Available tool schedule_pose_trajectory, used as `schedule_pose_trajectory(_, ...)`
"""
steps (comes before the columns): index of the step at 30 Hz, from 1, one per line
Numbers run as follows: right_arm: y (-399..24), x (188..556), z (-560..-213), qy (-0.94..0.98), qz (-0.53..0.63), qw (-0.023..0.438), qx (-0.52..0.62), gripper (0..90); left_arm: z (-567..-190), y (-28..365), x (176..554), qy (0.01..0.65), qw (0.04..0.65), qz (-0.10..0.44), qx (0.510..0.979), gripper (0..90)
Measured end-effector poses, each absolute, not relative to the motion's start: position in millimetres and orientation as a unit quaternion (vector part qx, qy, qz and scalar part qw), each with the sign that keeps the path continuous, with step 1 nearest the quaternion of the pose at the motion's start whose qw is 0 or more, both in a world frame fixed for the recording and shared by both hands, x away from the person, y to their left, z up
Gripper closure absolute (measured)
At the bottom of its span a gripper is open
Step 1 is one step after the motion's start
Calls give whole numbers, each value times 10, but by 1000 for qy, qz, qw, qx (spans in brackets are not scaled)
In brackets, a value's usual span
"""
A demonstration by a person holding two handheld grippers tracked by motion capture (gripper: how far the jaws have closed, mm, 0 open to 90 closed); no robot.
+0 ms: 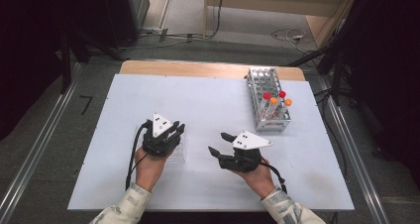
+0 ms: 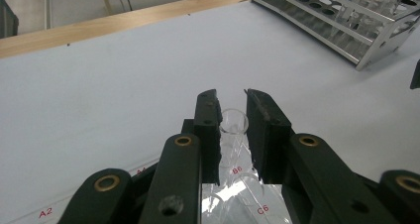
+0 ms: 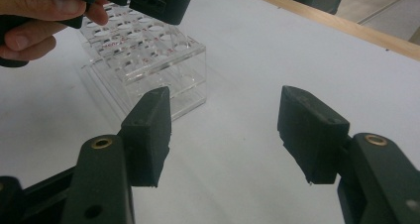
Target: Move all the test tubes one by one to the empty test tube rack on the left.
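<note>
White table (image 1: 208, 105), clear rack (image 1: 179, 152) mid-left

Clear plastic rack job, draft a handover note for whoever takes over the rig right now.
Left gripper: shut on a clear open-topped test tube, held over the clear plastic rack with red hole labels at the near left of the white table.
Right gripper: open, nothing between its jaws, resting on the table beside that rack.
Metal wire rack at far right: four capped tubes, two red, two orange.
Done: one tube gripped at the clear rack.
Left: whether it is seated or going in or out, I cannot tell.
</note>
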State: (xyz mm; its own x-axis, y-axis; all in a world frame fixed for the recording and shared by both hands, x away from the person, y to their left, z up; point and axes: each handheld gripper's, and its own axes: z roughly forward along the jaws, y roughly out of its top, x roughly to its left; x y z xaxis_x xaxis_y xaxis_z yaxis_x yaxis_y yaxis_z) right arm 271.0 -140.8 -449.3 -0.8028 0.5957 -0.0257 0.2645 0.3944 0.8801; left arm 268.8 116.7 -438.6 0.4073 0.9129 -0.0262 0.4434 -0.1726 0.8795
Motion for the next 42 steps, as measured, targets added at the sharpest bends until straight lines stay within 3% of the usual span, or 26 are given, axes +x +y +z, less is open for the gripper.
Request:
schedule_pose_trajectory(3, -1408, 2711, -4496, 818, 483, 171, 263, 361, -4389, 1169, 2689, 473, 438, 262, 718, 752)
schedule_pose_trajectory(8, -1418, 2714, -4488, 815, 485, 174, 265, 362, -4358, 1185, 2669, 469, 460, 252, 710, 618)
schedule_pose_trajectory(9, -1431, 2719, -4482, 815, 485, 175, 265, 362, -4346, 1187, 2662, 471, 462, 252, 708, 580)
schedule_pose_trajectory(10, -1455, 2732, -4473, 812, 487, 177, 269, 362, -4332, 1189, 2654, 472, 465, 255, 704, 479)
schedule_pose_trajectory(11, -1455, 2732, -4473, 812, 487, 177, 269, 362, -4321, 1192, 2648, 473, 472, 252, 700, 479)
schedule_pose_trajectory(12, -1475, 2742, -4468, 811, 486, 179, 272, 362, -4310, 1200, 2642, 475, 478, 248, 696, 424)
schedule_pose_trajectory(13, -1520, 2767, -4460, 809, 484, 187, 276, 362, -4306, 1200, 2642, 478, 480, 245, 693, 311)
schedule_pose_trajectory(18, -1650, 2819, -4422, 799, 486, 197, 293, 364, -4309, 1203, 2655, 487, 491, 224, 687, 197)
schedule_pose_trajectory(42, -2364, 3193, -4352, 739, 467, 266, 407, 379, -4269, 1263, 2597, 501, 492, 247, 667, 169)
